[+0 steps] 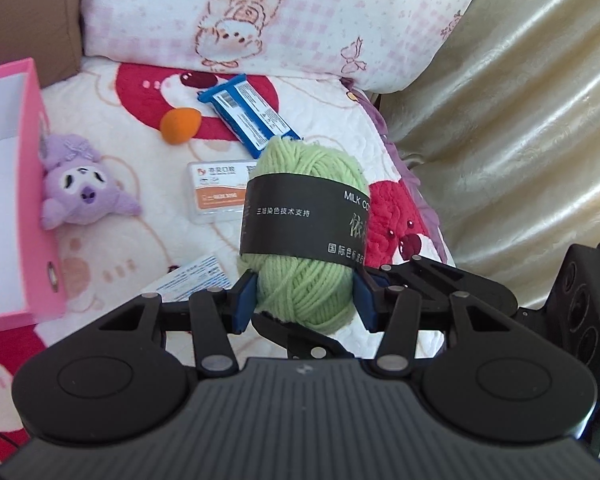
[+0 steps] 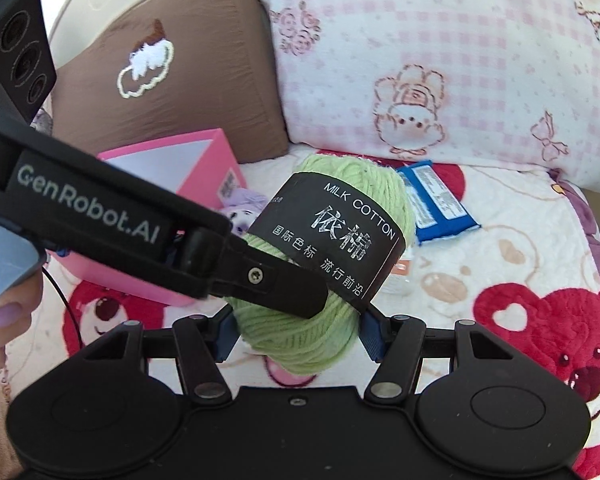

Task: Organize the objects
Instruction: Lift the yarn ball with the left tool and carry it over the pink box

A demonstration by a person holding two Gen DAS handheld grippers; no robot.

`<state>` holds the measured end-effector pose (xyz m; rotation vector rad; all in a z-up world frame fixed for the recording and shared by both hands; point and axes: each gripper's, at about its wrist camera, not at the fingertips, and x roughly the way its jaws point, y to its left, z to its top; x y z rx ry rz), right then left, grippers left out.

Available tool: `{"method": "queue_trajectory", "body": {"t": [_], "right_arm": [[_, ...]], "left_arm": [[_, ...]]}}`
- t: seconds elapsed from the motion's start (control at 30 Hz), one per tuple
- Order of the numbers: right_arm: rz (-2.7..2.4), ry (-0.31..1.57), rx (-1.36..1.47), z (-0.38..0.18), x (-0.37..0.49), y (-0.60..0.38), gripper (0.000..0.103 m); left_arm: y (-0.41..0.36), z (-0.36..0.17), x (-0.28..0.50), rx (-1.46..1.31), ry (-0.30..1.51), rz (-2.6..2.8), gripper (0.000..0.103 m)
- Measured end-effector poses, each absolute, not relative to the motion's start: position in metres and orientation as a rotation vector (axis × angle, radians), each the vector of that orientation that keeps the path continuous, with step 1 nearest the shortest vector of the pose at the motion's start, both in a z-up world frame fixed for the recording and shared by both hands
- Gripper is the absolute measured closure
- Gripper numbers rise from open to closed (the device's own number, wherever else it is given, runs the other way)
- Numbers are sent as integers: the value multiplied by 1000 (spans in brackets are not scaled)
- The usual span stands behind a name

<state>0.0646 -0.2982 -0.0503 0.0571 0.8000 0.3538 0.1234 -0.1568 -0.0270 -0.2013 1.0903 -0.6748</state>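
Note:
A light green yarn ball (image 1: pixel 300 184) with a black paper band hangs in the air above the bed. My left gripper (image 1: pixel 305 300) is shut on its lower end, blue pads pressing both sides. My right gripper (image 2: pixel 299 336) is shut on the same yarn ball (image 2: pixel 340 176) from another side. In the right wrist view, one black finger (image 2: pixel 260 276) of the left gripper crosses the yarn. An open pink box (image 1: pixel 32 184) stands at the left, also visible as the pink box (image 2: pixel 204 160) behind the left gripper.
On the quilt lie a purple plush (image 1: pixel 80 184), an orange sponge (image 1: pixel 178 125), a blue packet (image 1: pixel 244 116) and a white-orange card case (image 1: pixel 216 192). A pink pillow (image 1: pixel 280 20) and a brown pillow (image 2: pixel 160 72) stand behind. A hand (image 2: pixel 4 320) holds the left gripper.

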Motion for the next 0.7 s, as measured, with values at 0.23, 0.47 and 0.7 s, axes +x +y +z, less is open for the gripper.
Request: {"method": "queue_trajectory", "body": {"t": [0.23, 0.47, 0.7], "right_arm": [[402, 806, 40, -21, 53, -269, 38], [438, 787, -33, 4, 43, -241, 38], [487, 773, -70, 14, 47, -218, 38]], "left_arm": [[-129, 2, 102, -145, 1046, -654, 54], [-103, 26, 87, -141, 1016, -642, 53], [-81, 34, 79, -136, 994, -607, 53]]}}
